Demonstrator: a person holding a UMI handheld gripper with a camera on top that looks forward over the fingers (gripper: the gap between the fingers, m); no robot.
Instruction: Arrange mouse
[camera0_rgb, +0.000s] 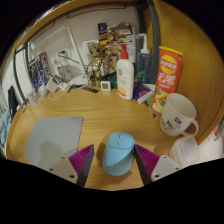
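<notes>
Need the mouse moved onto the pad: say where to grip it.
Grip the blue mouse across its two long sides, coming straight from behind. Its narrow, rounded body already lies lengthwise between the open tongs, with a gap either side.

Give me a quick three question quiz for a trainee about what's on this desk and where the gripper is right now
1. True or false: the blue mouse sits on the grey mouse pad.
2. Which thing stands nearest the white mug? A) the yellow chip canister B) the grey mouse pad C) the toy figure
3. Fill in the missing word: the mouse lies ______ the fingers of the gripper, on the wooden desk.

Key
1. False: it rests on the bare desk, just right of the pad.
2. A
3. Between; a gap shows at each side, so the fingers are open. The white bottle stands well beyond them.
</notes>
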